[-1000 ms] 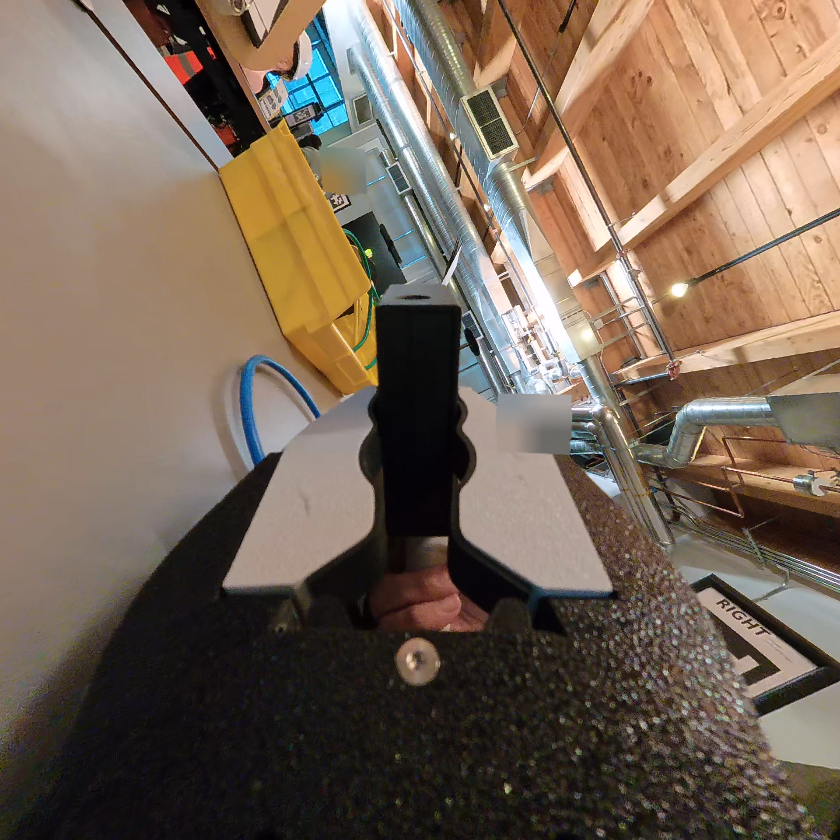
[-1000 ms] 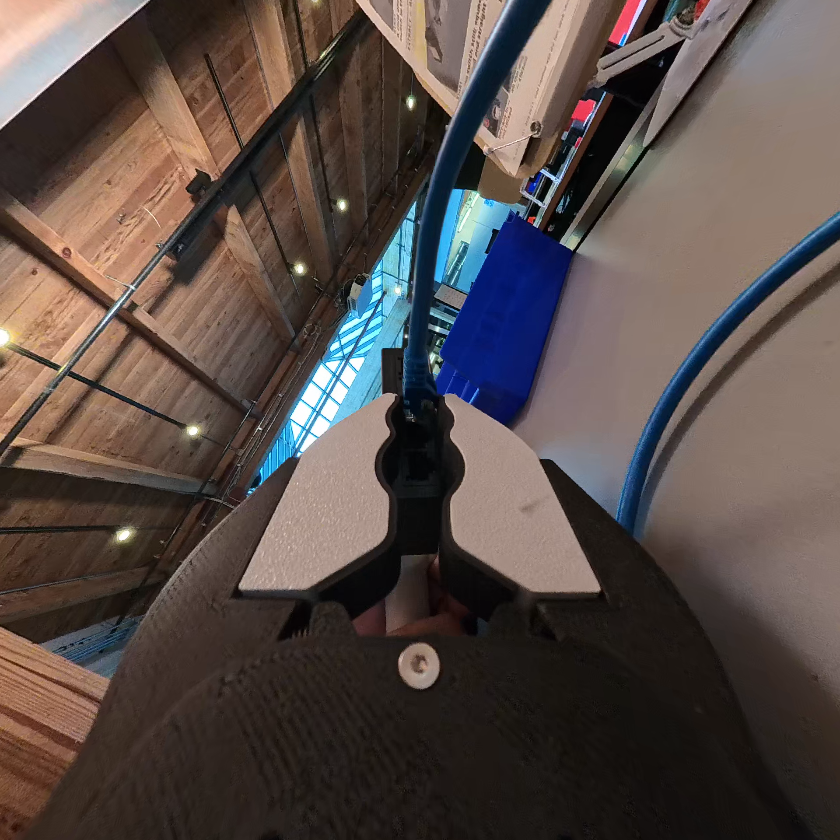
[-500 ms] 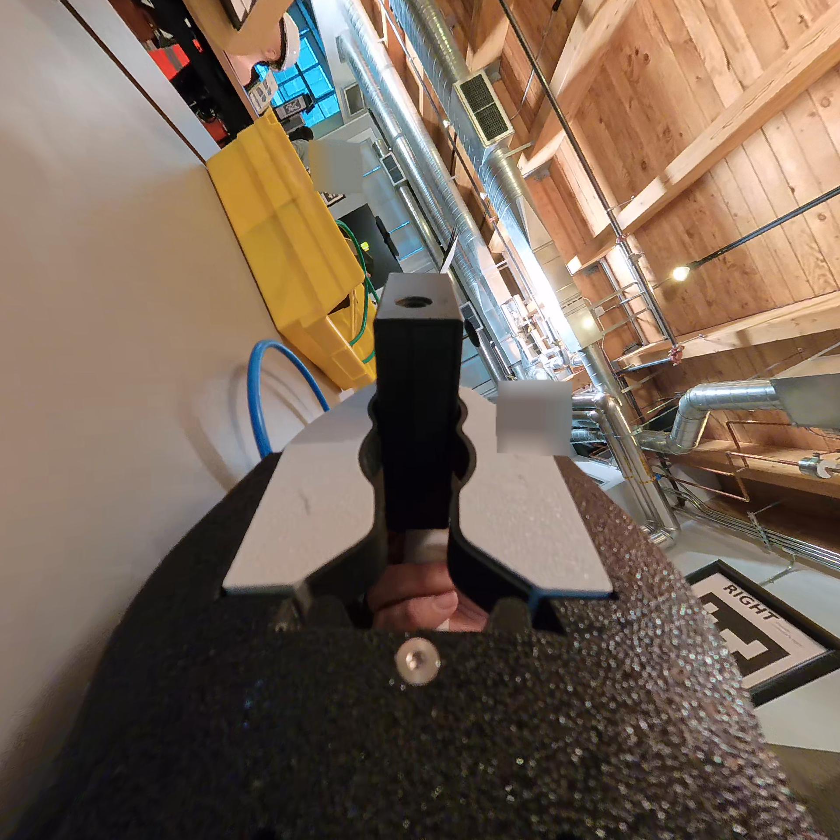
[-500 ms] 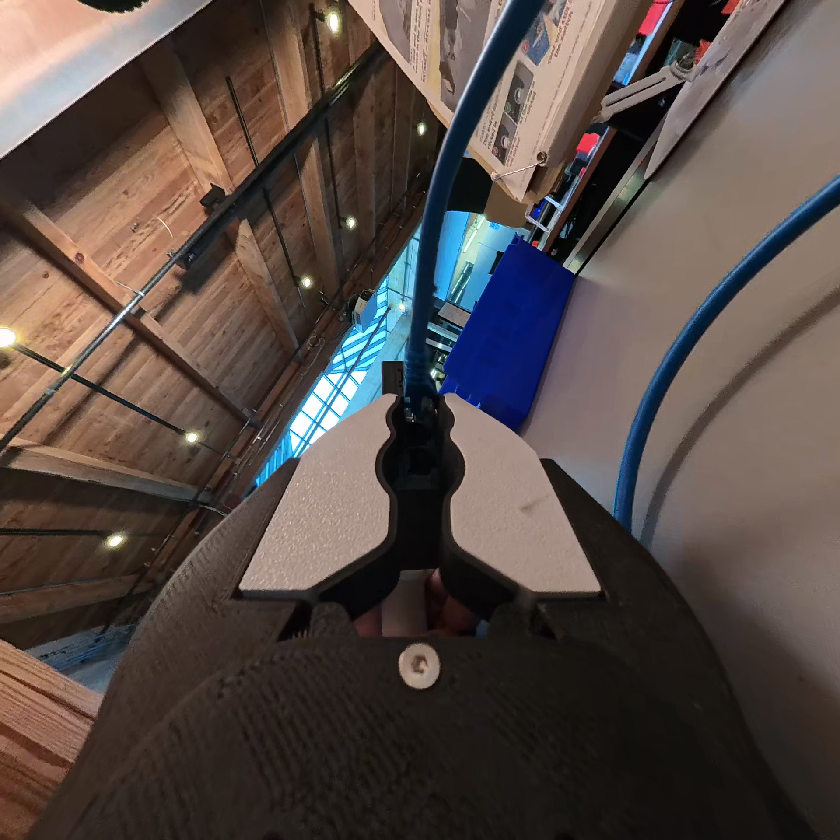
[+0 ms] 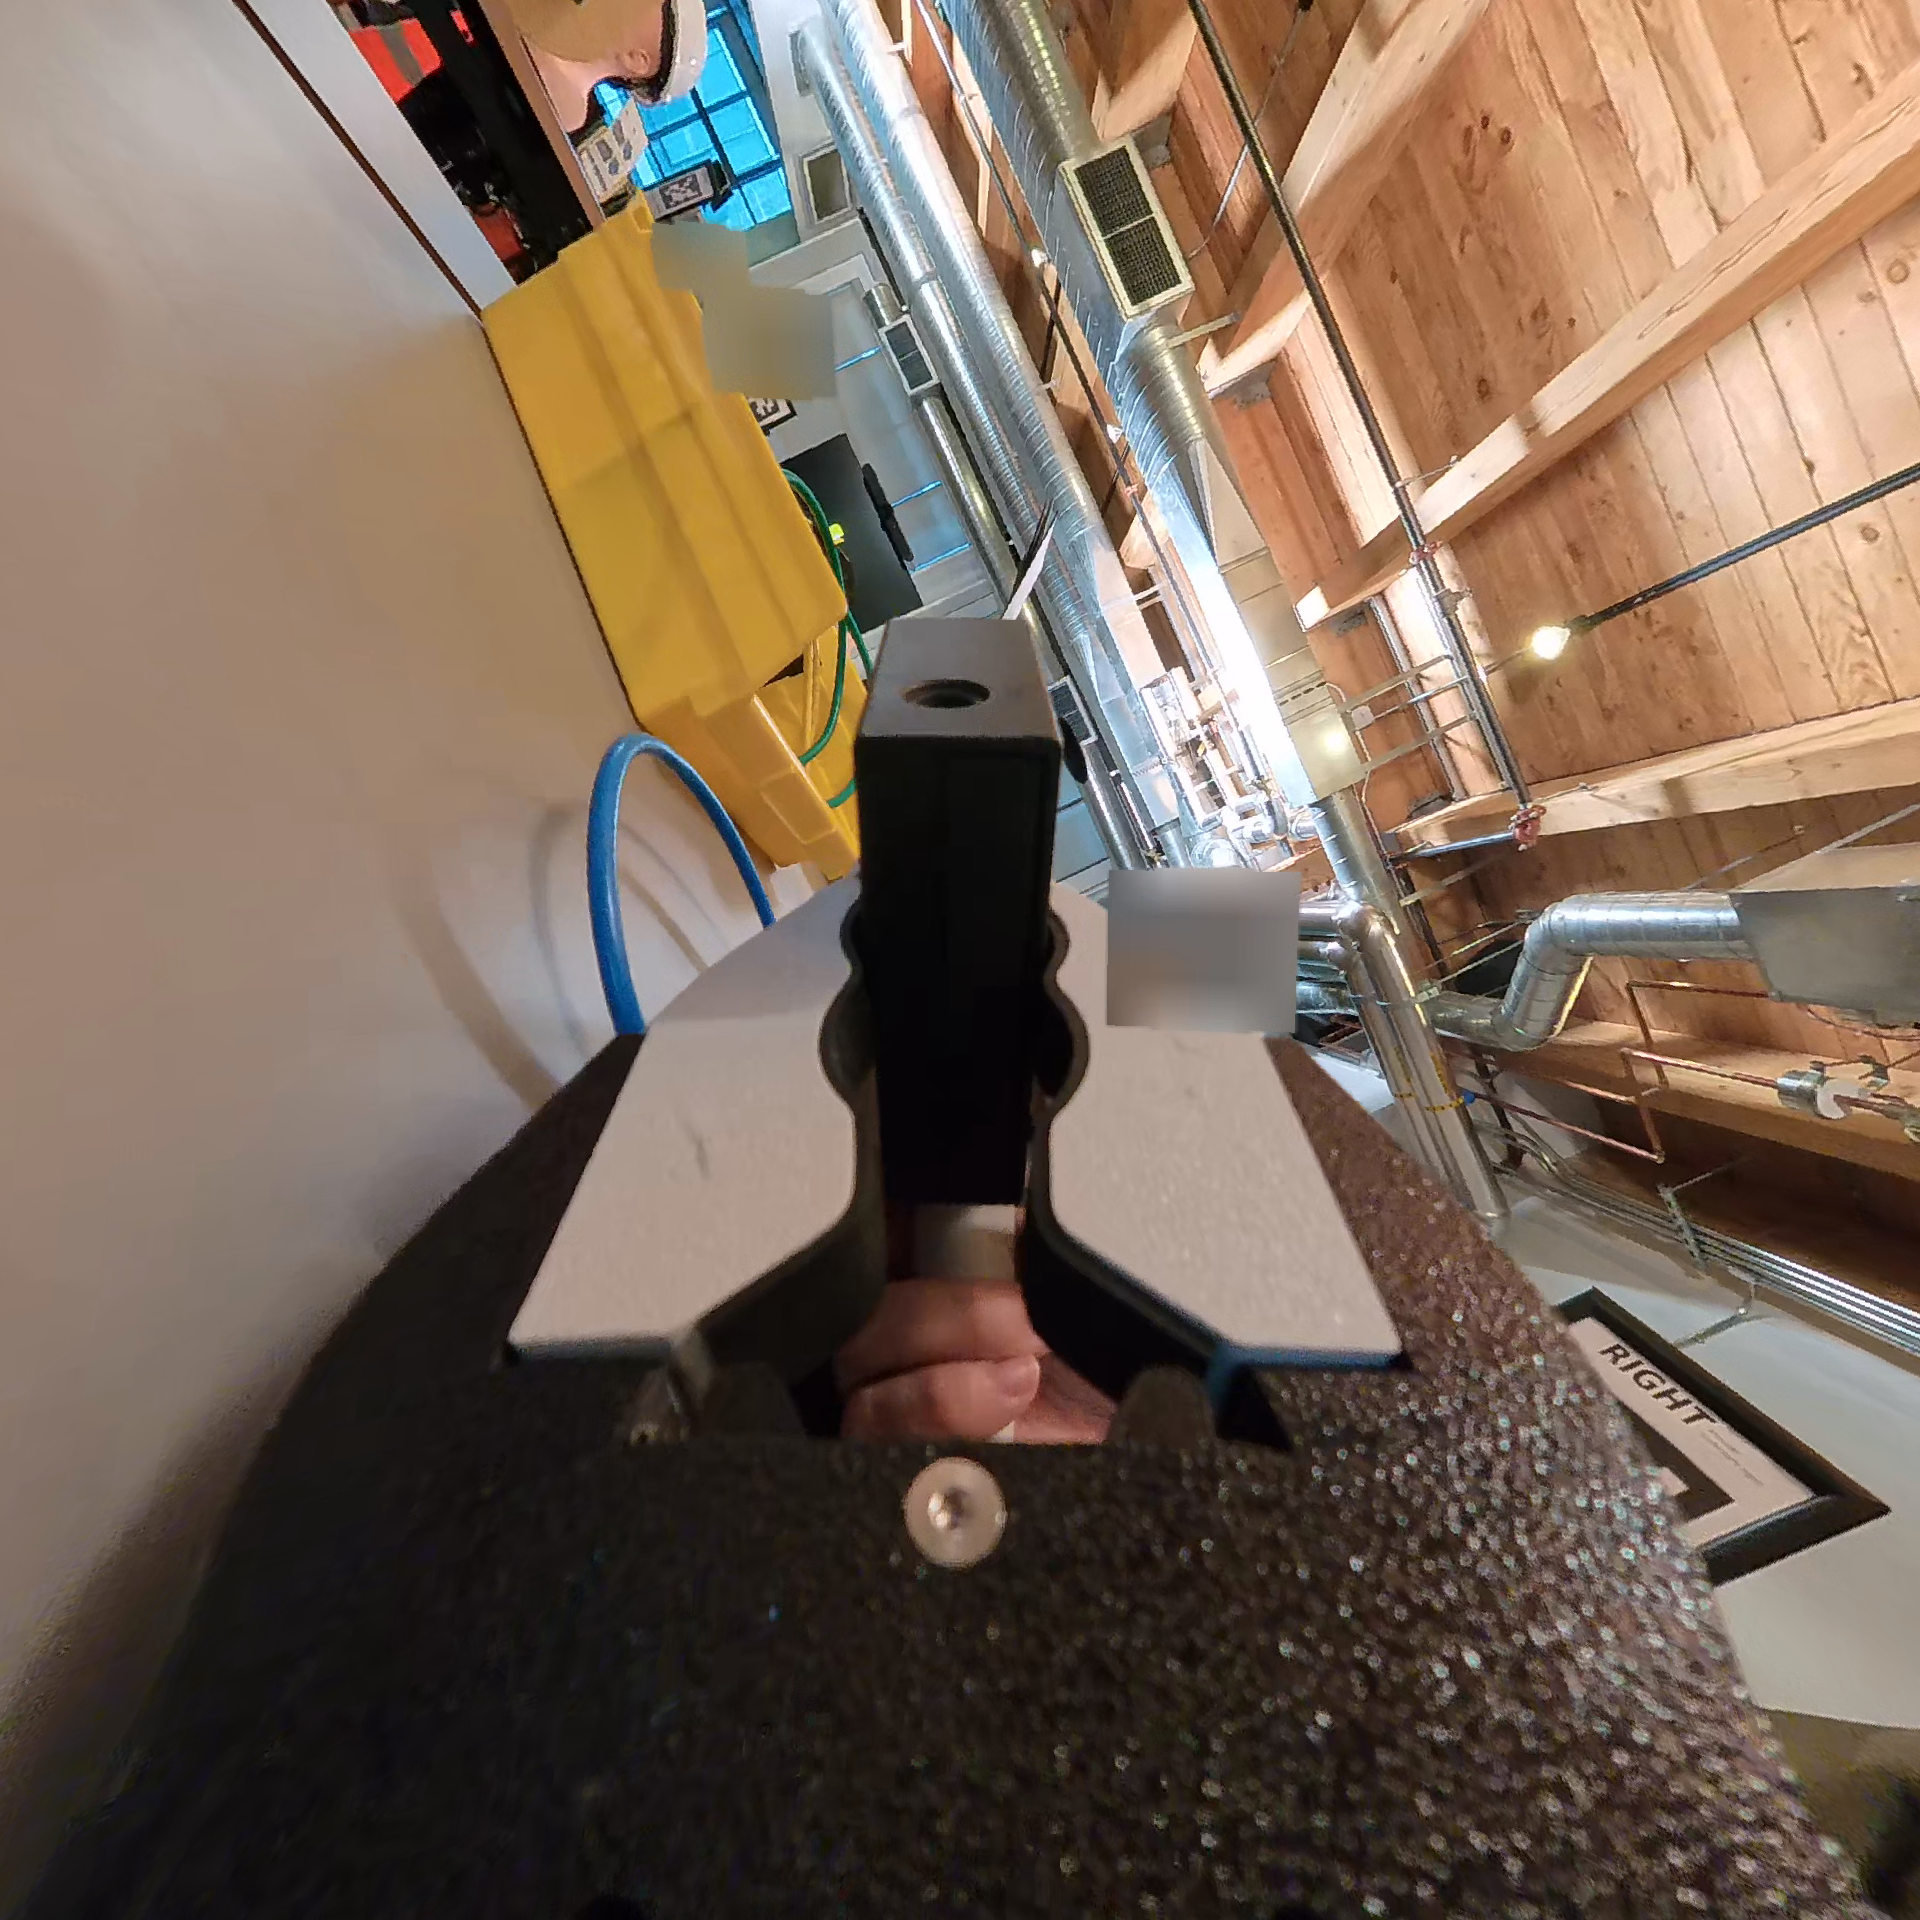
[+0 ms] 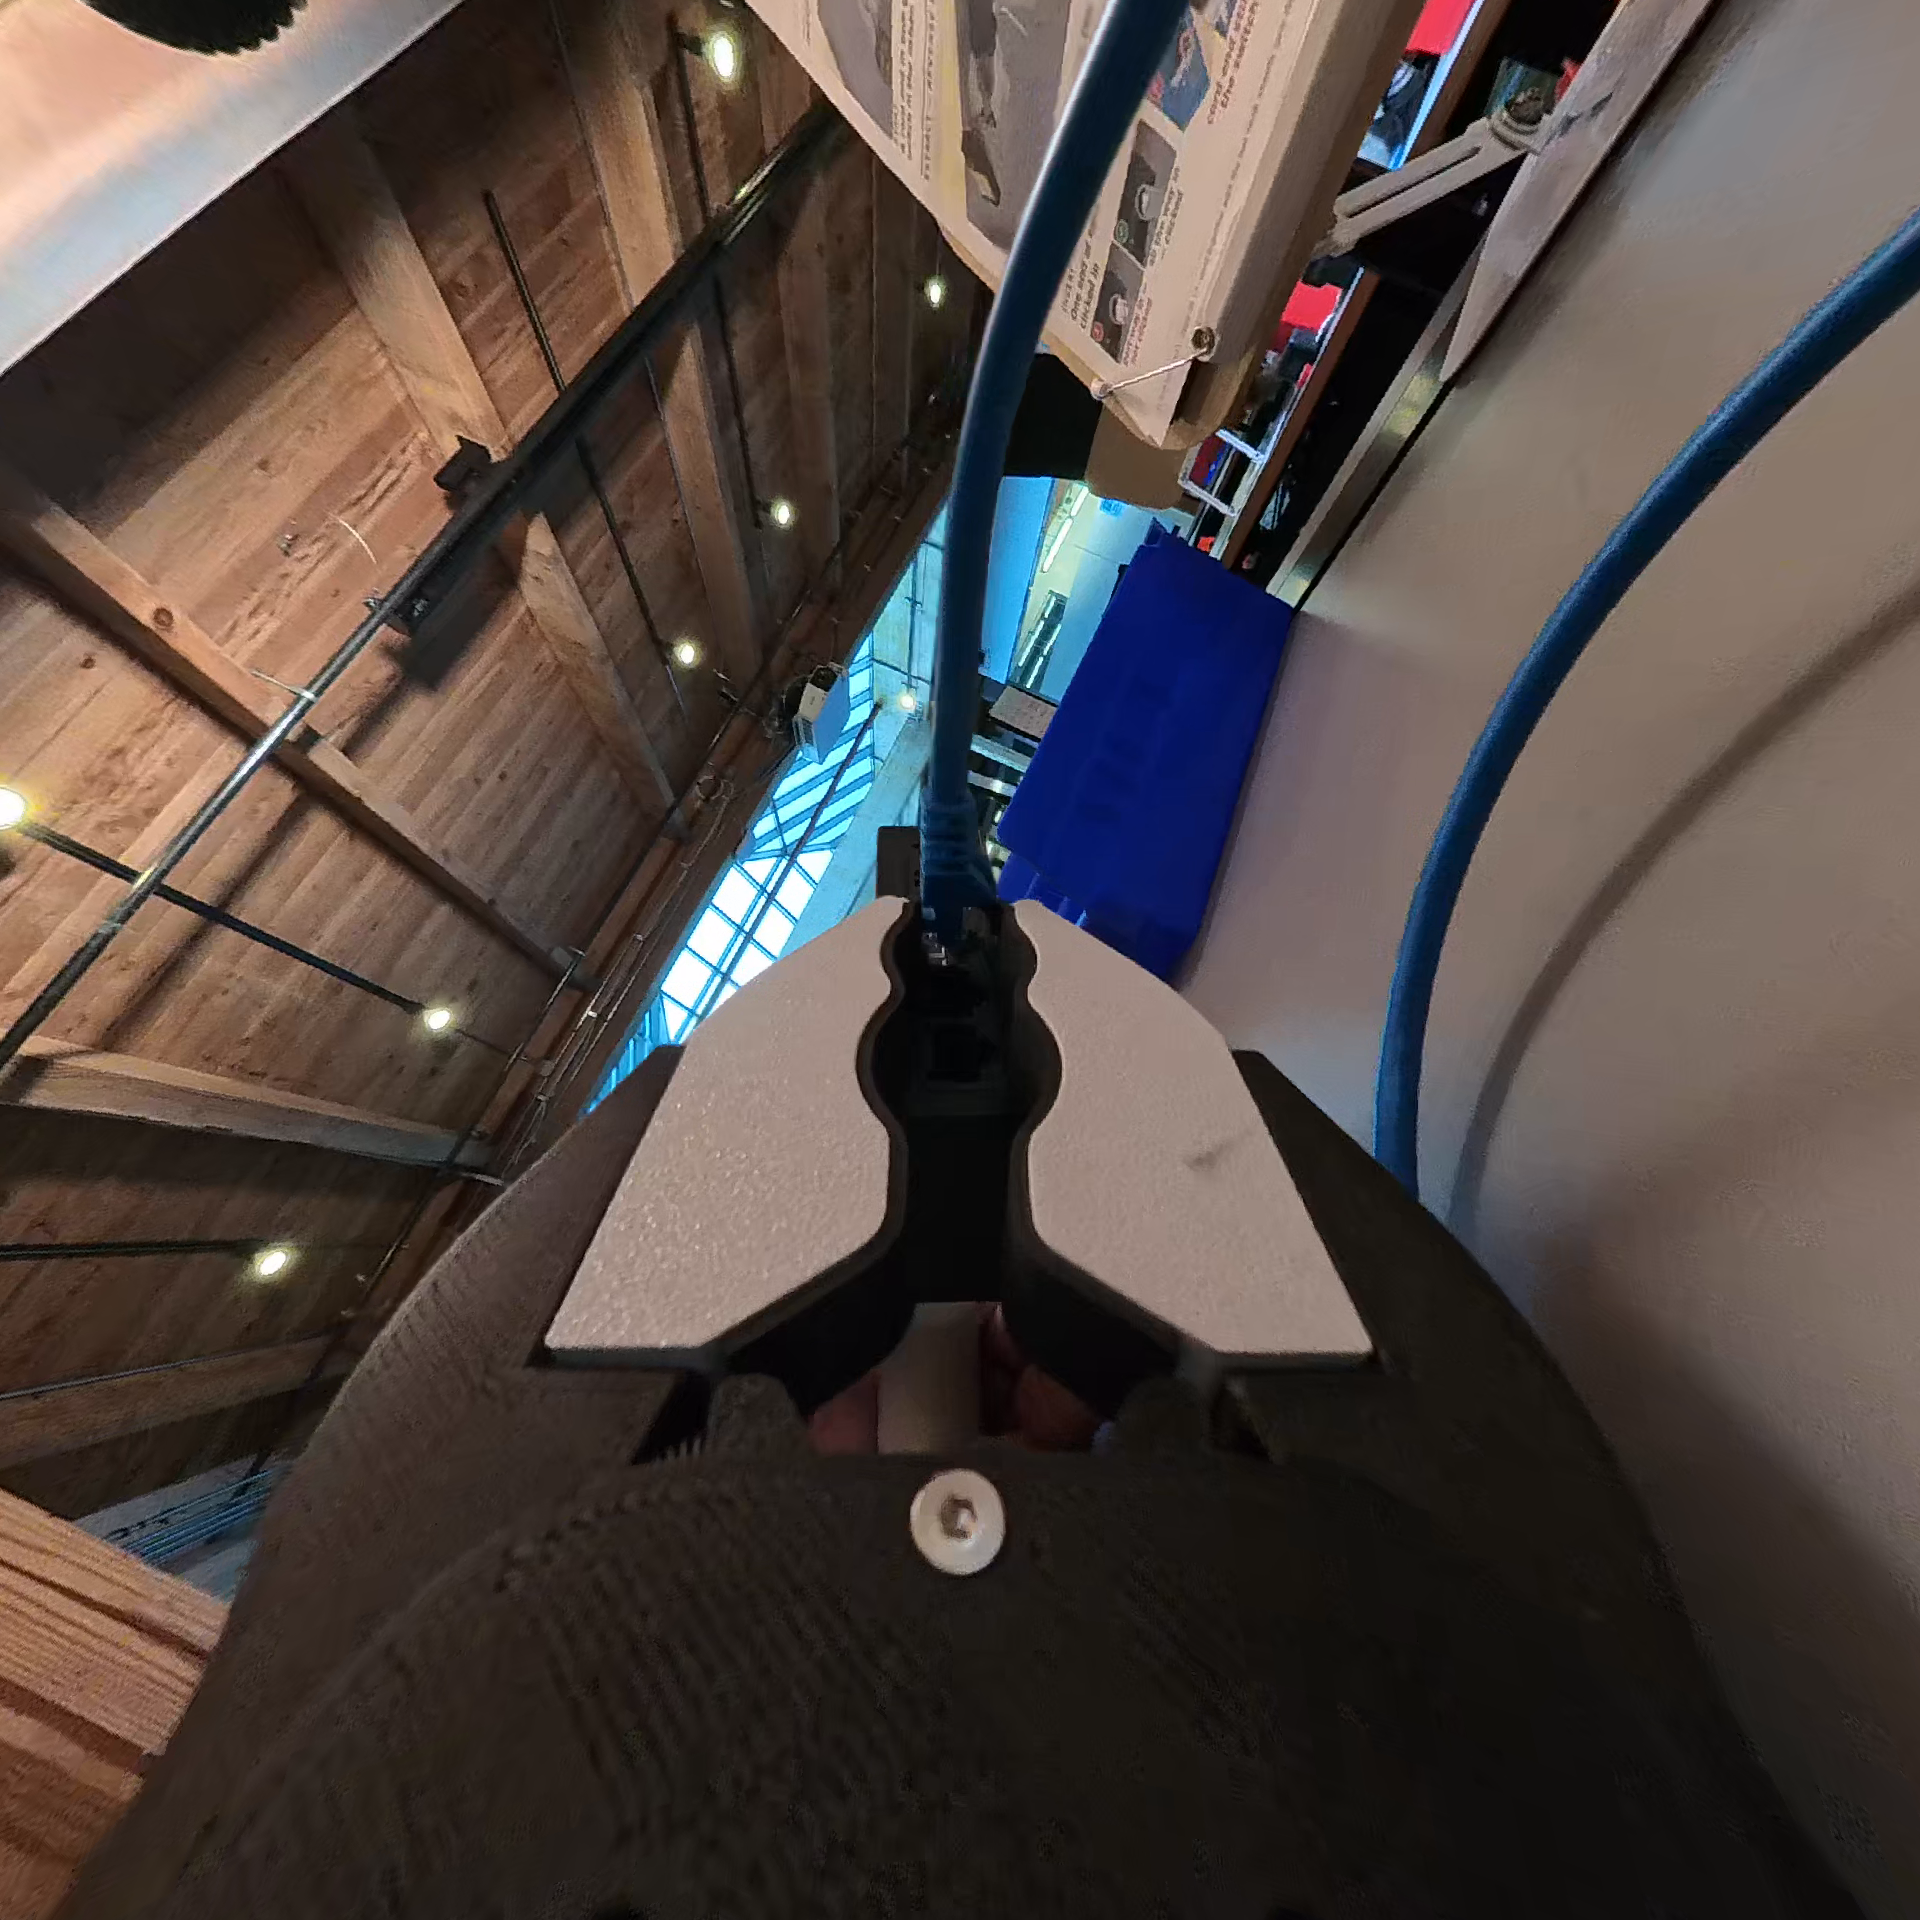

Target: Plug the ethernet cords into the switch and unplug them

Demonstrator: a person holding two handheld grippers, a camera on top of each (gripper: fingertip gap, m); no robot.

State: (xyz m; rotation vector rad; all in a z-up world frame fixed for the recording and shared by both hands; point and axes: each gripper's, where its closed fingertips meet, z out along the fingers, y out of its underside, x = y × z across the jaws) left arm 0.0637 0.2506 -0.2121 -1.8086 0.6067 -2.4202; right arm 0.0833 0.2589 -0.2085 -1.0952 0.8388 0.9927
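In the left wrist view my left gripper (image 5: 953,935) is shut on a black box-shaped switch (image 5: 951,831) that sticks out past the fingertips, its end face with a round hole turned to the camera. In the right wrist view my right gripper (image 6: 961,920) is shut on a narrow black switch body (image 6: 951,1101) with port openings. A blue ethernet plug (image 6: 948,852) sits in it at the fingertips, and its blue cord (image 6: 997,364) runs away upward. I cannot tell whether both grippers hold the same piece.
Both cameras tilt up at a wooden ceiling with pipes. The pale table (image 5: 208,623) carries a blue cord loop (image 5: 603,831) and a yellow bin (image 5: 644,436) holding a green cable. The right view shows the table (image 6: 1714,935), a blue cord loop (image 6: 1507,790), a blue bin (image 6: 1132,748) and a hanging printed sheet (image 6: 1122,156).
Both views have drifted slightly: the yellow bin and blue loop slid in the left view, and the blue cord loop swung a little in the right view. Both grips are unchanged.
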